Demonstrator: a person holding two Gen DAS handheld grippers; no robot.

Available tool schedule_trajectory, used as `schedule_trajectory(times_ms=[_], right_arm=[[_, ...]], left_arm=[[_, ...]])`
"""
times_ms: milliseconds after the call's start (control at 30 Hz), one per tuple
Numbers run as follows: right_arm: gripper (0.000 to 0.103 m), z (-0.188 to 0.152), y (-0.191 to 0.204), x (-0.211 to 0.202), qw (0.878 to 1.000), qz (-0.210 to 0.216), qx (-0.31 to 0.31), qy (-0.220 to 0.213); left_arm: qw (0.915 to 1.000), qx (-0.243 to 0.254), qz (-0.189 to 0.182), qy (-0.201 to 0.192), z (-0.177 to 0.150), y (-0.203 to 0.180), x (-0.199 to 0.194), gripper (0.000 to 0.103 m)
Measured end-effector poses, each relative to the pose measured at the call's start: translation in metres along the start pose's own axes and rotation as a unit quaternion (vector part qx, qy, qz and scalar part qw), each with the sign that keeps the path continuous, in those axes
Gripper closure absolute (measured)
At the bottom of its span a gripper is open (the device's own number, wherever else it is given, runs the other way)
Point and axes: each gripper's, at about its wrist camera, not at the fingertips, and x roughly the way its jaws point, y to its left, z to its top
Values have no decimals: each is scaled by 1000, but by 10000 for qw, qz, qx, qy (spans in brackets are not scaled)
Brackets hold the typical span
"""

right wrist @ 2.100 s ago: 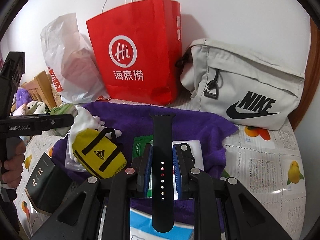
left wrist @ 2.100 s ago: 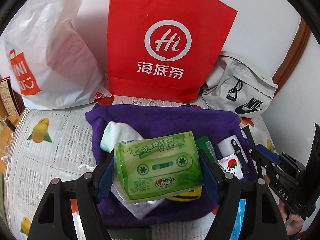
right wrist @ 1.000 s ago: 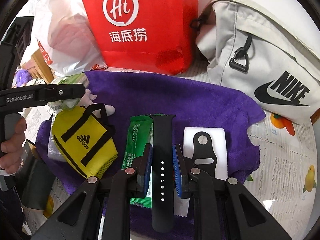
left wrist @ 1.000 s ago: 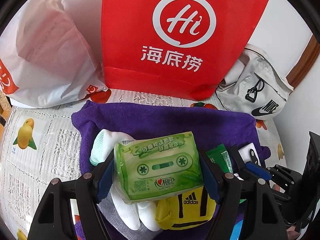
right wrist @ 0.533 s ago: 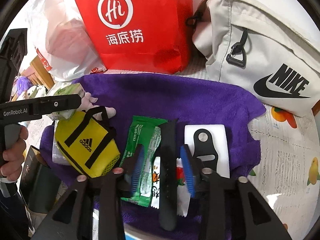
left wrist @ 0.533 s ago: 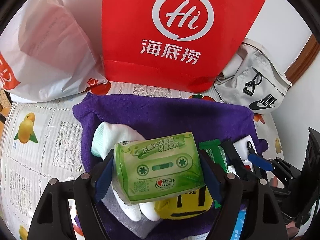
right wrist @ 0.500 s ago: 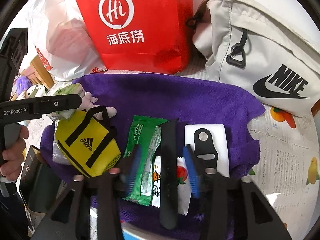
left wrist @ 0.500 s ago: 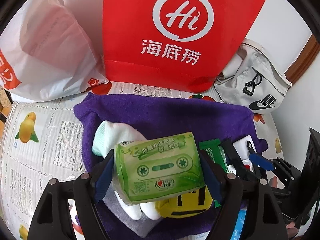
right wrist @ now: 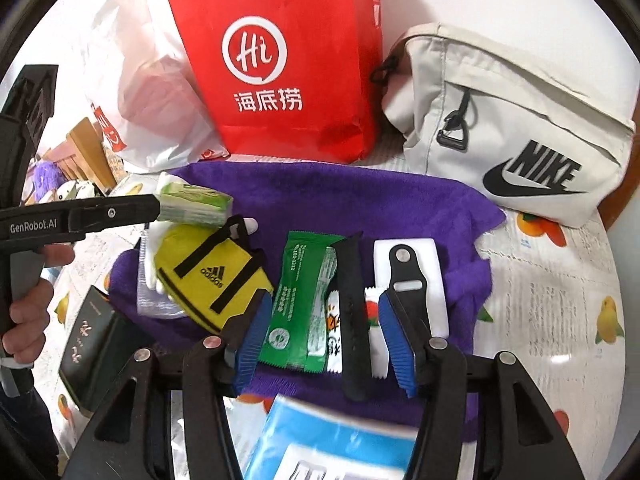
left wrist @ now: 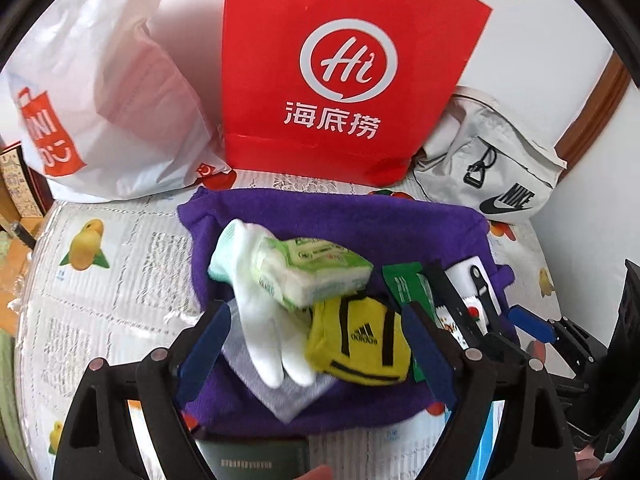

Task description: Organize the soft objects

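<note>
The purple towel (left wrist: 360, 224) serves as the sorting mat, so every small item sits on it. Behind it, the red paper bag (left wrist: 344, 68), white plastic bag (left wrist: 104, 92) and Nike pouch (right wrist: 512, 120) show no contents. The tissue pack (left wrist: 312, 276) lies across the white glove (left wrist: 256, 320), beside the yellow Adidas bag (left wrist: 360, 340). The left gripper (left wrist: 316, 348) is spread wide and empty. The right gripper (right wrist: 324, 336) gapes around the black watch strap (right wrist: 352, 312), not gripping it.
</note>
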Motion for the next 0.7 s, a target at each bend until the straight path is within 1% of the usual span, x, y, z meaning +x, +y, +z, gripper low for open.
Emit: schedule_trajectory(times_ms=[100,133,167,233,300,400,467,600,700], right_arm=[[47,-8,3,-16,9999,-55,82,-56],[44,-10,4,-22,9999,-75,101,-93],[37,-12,5,-27,9998,-98,122,-127],[29,-19,9,-42,9995,-172,165,-230],[26,-26,12,-60,9989,-247,180,-360],[19,-37,17,-81,9981,-322,264,-450],[12,-45,20,-94,9977,-362,293,-501],[9,-64,30,-121,9960,-589,343,-586],[8,-77,38,-139,9946,-752,384,-610]], left_arm=[[10000,51,75,-38,-11,-3,-16,16],[9999,66,84,-48,-13,-4,-20,16],[9999,86,92,-85,-18,-6,-28,16],[9998,109,102,-142,-26,-8,-40,16],[9996,147,109,-214,-35,-11,-54,16],[9993,155,113,-324,-50,-13,-76,16],[9991,166,90,-374,-61,-15,-89,16],[9983,255,151,-502,-84,-20,-115,16],[9980,244,52,-580,-101,-21,-134,16]])
